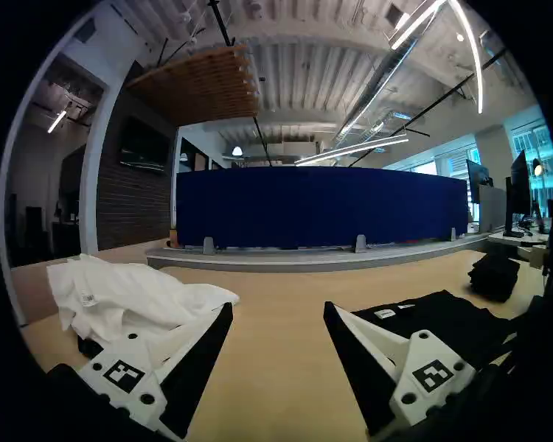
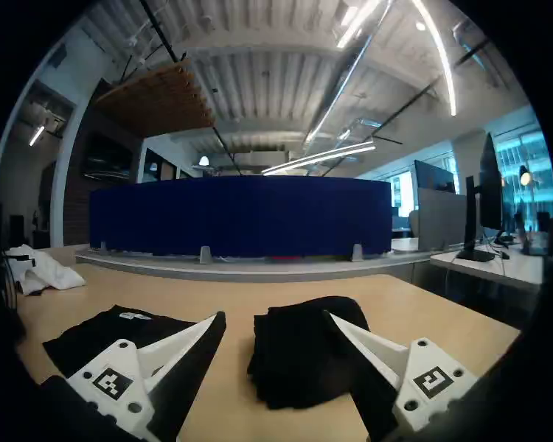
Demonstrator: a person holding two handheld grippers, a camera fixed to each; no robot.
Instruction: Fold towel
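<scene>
Both views are bright and sharp. Long strip lights [image 1: 350,149] glow white above the blue screen [image 1: 321,206], and bluish daylight comes in from the windows [image 1: 531,144] to the right of it. The surface [image 1: 276,346] in front of the screen has only soft, faint shadows. Straight lines bend near the edges. The black cloth [image 2: 306,353] is too dark to show its folds.

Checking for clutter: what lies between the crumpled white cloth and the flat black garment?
Bare light wooden tabletop, shown in the left gripper view, from crumpled white cloth to flat black garment.
</scene>
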